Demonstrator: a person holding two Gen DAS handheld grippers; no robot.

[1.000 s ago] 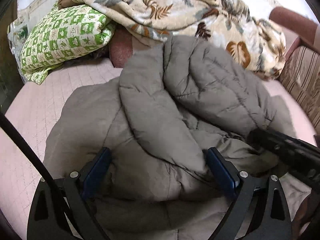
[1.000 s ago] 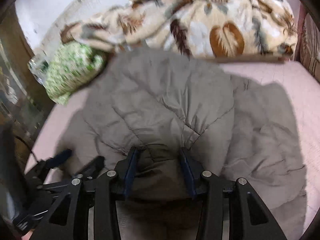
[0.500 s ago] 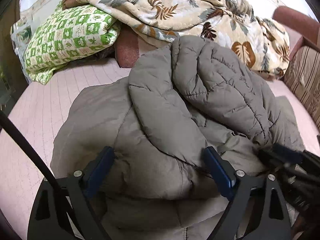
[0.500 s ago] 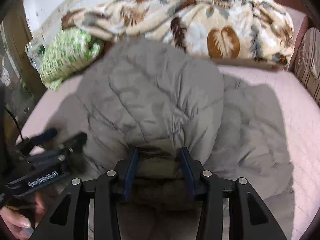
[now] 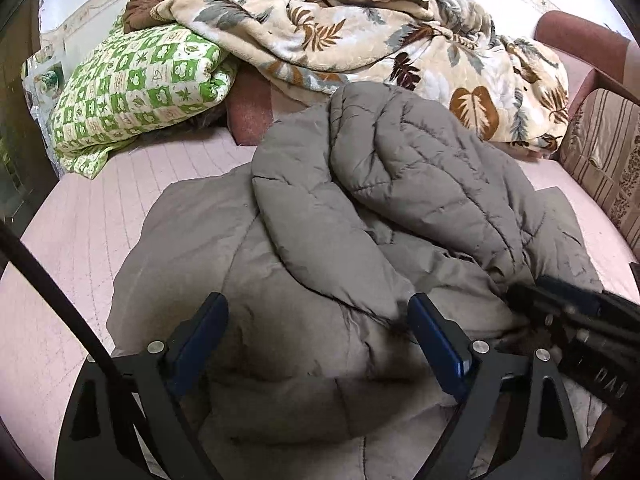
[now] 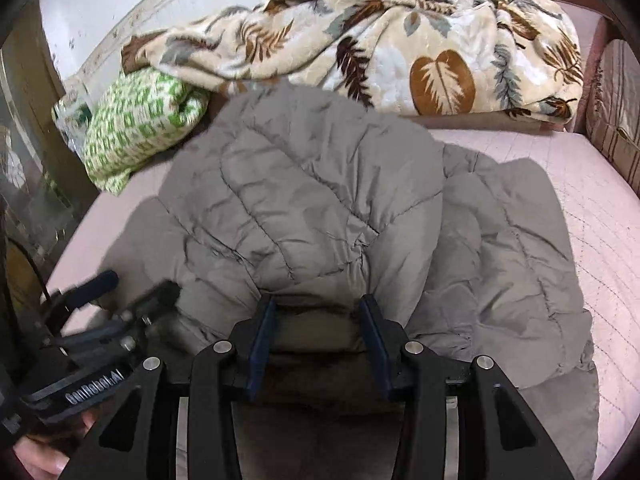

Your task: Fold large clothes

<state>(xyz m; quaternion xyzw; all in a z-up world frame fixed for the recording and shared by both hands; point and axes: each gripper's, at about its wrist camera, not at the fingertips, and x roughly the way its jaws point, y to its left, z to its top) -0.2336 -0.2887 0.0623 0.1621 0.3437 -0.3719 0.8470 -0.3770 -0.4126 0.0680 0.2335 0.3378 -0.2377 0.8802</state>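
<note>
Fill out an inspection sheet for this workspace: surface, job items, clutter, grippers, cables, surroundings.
Surface: pink quilted bed cover, bare around the coat.
Job's things: grey puffer jacket, partly folded, padded section doubled over its middle.
Clutter: leaf-print blanket heaped at the far side; green checked pillow beside it.
Grippers: left gripper open, fingers wide over the jacket's near edge; right gripper shut on a bunched jacket fold.
Cables: black cable crossing the left wrist view.
Surroundings: white wall behind; striped cushion on the right.
</note>
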